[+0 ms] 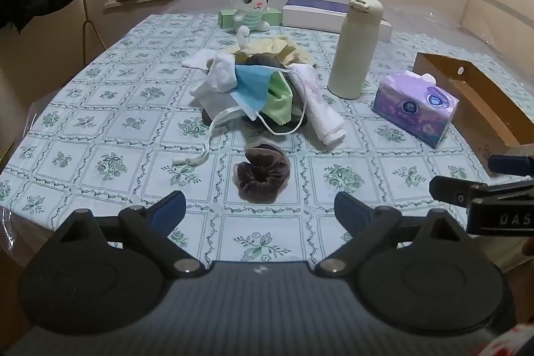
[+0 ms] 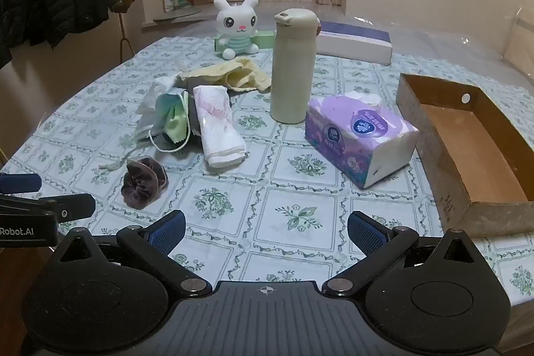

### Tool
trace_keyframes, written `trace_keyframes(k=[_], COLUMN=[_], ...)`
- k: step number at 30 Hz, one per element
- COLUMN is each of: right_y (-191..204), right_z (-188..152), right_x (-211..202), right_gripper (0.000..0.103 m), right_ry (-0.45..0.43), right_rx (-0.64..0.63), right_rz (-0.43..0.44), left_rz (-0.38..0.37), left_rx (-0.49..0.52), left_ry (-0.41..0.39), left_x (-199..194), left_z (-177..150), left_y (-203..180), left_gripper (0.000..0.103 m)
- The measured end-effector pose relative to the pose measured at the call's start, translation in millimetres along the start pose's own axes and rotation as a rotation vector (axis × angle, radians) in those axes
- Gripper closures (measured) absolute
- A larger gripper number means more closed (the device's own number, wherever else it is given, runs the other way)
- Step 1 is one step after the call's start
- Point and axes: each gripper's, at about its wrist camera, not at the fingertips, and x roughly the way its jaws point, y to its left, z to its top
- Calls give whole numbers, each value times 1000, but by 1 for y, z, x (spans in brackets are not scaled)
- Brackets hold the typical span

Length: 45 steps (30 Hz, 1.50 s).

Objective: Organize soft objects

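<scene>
Scrunchie (image 1: 262,170) on table ahead of open left tongs (image 1: 259,211), untouched

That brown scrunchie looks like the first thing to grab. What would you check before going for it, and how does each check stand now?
1. Left gripper jaws open, nothing between them: ok.
2. Right gripper open and empty: ok.
3. Brown scrunchie lies apart from the cloth pile: ok.
4. White mask strap beside it, not touching it: ok.
5. Cardboard box empty: ok.
6. Whether the box is the intended destination: cannot tell.
</scene>
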Motion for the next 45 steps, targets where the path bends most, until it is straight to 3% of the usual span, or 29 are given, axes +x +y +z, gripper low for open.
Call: trace_keyframes(k=[45], right_y=[-1], right_z=[1], right_x=[-2], right_gripper=[0], right_ry=[0], right_rx=[-2], right_rz=[-4], left_rz=[-24], left_rx=[-22], left_ry=[4], left_x=[1], left_z=[0], left_y=[1], left_gripper=[8])
